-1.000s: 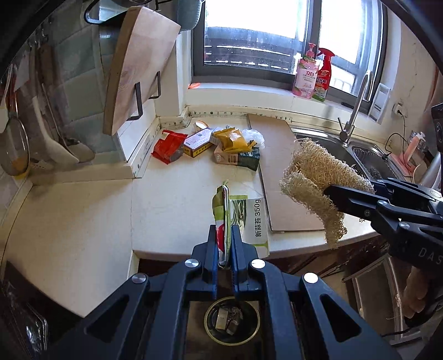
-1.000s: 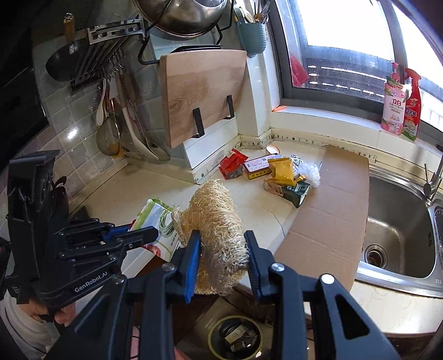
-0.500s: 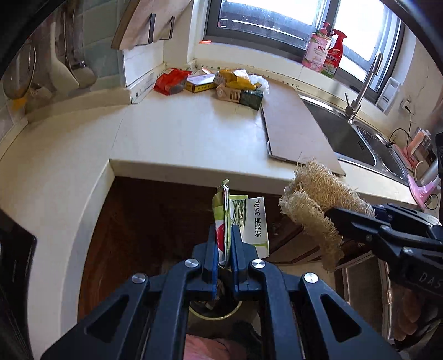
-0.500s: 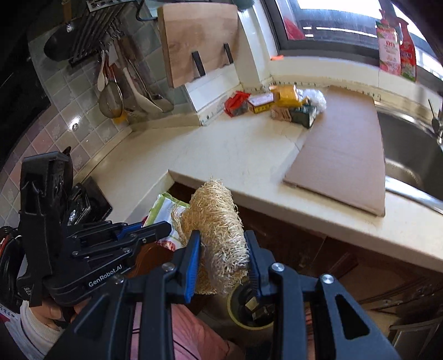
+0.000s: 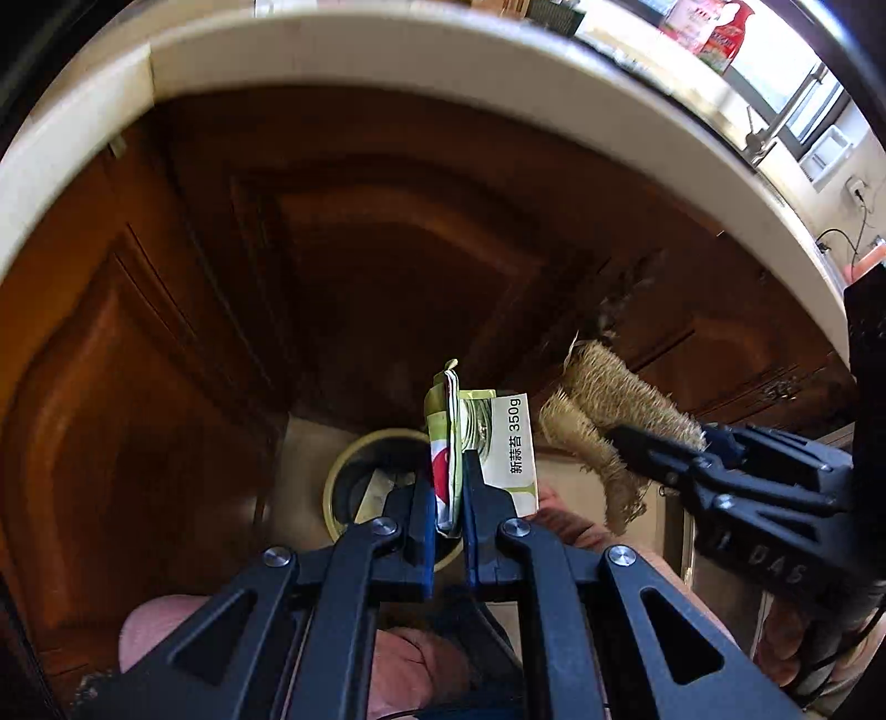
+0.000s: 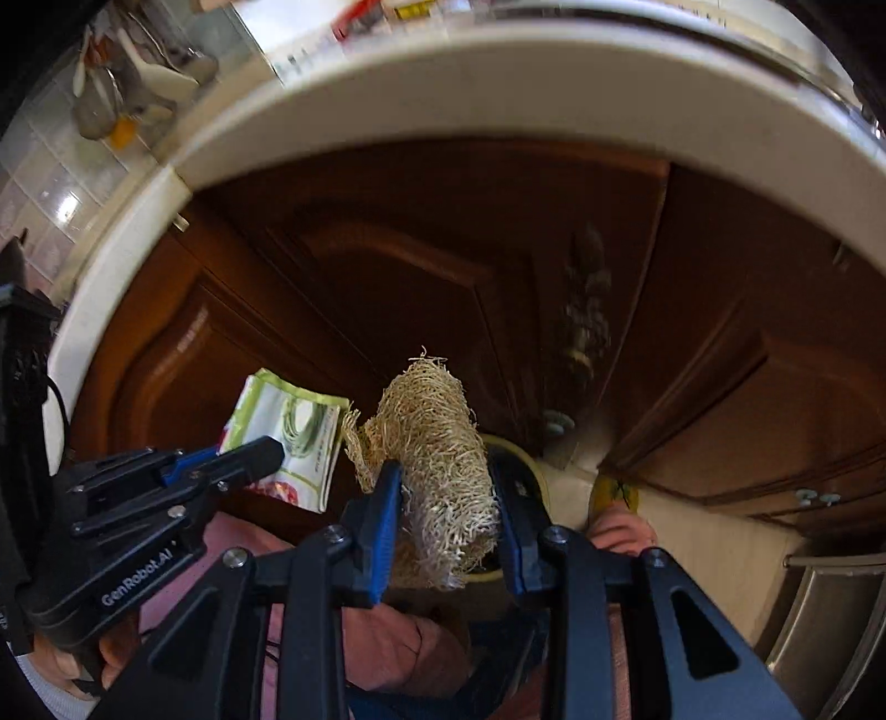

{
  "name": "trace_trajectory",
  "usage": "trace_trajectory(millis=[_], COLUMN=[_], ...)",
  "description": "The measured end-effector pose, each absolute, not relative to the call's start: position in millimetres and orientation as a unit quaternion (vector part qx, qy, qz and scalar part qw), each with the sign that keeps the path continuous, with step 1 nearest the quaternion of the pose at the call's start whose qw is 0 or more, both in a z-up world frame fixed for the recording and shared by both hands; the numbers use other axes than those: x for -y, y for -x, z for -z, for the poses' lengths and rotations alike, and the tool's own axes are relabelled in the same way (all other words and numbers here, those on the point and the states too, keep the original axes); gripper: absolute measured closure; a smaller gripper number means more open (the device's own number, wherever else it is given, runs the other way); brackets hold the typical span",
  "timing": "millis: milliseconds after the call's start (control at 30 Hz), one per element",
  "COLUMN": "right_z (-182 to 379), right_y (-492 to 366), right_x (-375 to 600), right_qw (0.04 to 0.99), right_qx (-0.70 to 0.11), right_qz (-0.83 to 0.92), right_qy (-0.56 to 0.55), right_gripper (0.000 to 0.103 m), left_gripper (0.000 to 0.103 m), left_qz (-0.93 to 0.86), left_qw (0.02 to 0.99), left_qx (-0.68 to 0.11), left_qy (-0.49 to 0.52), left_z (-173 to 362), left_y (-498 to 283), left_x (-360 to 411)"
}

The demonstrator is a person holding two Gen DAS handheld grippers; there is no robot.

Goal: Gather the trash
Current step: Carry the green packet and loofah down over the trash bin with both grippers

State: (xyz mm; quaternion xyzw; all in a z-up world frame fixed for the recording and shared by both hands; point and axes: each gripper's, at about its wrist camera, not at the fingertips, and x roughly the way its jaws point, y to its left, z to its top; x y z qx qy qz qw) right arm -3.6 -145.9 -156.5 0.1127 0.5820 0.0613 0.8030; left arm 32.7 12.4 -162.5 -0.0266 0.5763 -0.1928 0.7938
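From the left wrist, the left gripper [image 5: 449, 515] pinched a green packet [image 5: 482, 443] above the bin [image 5: 354, 471], contents blurry. From the right wrist, the right gripper [image 6: 446, 515] clamped the loofah [image 6: 437, 443], hiding the bin.

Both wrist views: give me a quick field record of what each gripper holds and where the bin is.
left gripper: shut on green-and-white food packet
right gripper: shut on loofah scrubber
trash bin: on the floor below the counter edge, rubbish inside
packet position: above the bin rim
loofah position: over the bin in the right wrist view
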Motion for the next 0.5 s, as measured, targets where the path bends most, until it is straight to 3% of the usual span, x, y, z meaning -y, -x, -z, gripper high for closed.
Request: trace_trajectory(millis=[500], right_z=[228.3], right_y=[-11.2], right_x=[150.7], right_qw=[0.75], right_qx=[-0.641], right_qz=[-0.051], right_qy=[-0.154], right_gripper=[0.066], left_gripper=[0.097], left_qz=[0.186], left_qw=[0.763], left_qx=[-0.618], left_qy=[0.021], left_z=[232.9], left_y=[-49.1], left_x=[10.0])
